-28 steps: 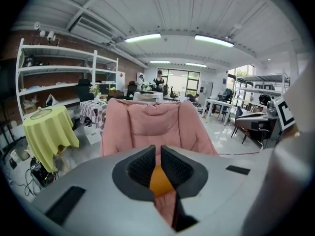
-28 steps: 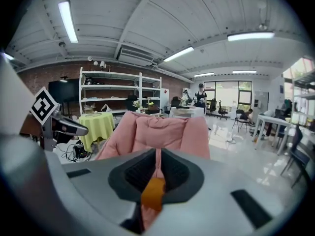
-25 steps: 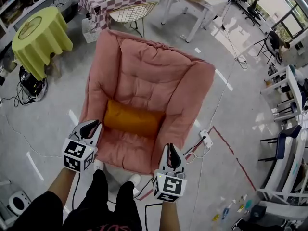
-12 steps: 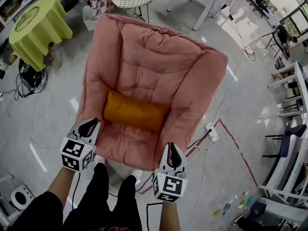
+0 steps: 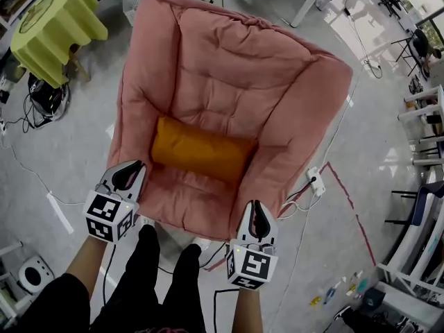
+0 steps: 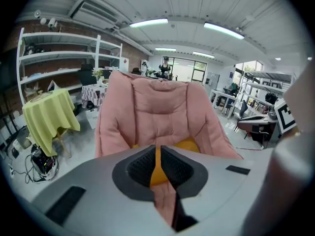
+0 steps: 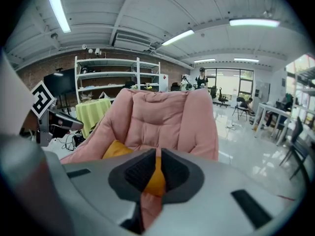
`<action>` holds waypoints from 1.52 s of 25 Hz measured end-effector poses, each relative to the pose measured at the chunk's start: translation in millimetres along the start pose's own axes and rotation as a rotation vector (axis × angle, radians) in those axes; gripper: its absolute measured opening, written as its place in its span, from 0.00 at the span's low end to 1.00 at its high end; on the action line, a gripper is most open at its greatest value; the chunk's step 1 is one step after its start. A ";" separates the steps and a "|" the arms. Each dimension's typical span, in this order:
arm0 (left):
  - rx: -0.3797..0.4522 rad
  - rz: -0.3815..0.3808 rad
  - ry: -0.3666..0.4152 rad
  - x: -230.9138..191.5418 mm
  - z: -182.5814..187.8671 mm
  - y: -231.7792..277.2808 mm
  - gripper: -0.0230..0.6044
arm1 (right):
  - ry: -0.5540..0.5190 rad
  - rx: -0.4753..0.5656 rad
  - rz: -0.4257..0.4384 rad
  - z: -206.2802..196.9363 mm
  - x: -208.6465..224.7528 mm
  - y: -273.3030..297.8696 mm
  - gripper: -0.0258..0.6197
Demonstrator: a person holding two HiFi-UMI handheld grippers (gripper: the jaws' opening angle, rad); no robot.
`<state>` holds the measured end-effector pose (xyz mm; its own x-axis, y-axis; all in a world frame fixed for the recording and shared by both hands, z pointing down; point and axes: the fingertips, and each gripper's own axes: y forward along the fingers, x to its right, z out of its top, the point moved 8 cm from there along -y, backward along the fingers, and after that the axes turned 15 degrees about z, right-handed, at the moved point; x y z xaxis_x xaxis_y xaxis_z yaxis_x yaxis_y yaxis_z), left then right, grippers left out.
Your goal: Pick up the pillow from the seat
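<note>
Compared with a second ago, both grippers are lower and nearer to the front edge of the pink armchair [image 5: 236, 68], which now fills more of the head view. The left gripper [image 5: 129, 176] hangs at the chair's front left corner and the right gripper [image 5: 257, 217] at its front right corner; each has its jaws pressed together with nothing between them. The orange pillow [image 5: 201, 151] lies across the chair's seat at the foot of the backrest, apart from both grippers.

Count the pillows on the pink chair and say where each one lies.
1. The orange pillow lies crosswise on the seat of the chair, at the foot of the backrest. No other shows, though the thick padding could hide one.
</note>
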<state>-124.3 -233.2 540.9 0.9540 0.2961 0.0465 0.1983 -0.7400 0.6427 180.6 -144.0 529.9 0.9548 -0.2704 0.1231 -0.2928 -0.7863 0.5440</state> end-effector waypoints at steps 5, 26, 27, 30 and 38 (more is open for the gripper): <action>-0.028 0.005 0.001 -0.6 -19.6 12.3 0.05 | 0.028 -0.013 -0.019 -20.7 4.3 10.8 0.08; -0.085 0.021 -0.013 -6.2 -81.6 80.1 0.06 | 0.031 -0.061 0.022 -79.6 15.9 79.7 0.19; -0.091 0.016 -0.012 -5.5 -82.5 82.0 0.08 | 0.030 -0.064 0.023 -80.2 17.0 81.4 0.19; -0.106 0.005 -0.010 -6.1 -82.8 88.8 0.18 | 0.034 -0.068 0.027 -80.1 19.2 89.0 0.21; -0.176 -0.037 0.015 -2.2 -86.5 116.9 0.31 | 0.073 -0.107 0.076 -85.7 26.6 120.4 0.33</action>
<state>-122.7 -268.1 682.1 0.9432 0.3307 0.0311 0.1890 -0.6115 0.7683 175.1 -198.3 669.8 0.9324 -0.2828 0.2249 -0.3610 -0.7005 0.6157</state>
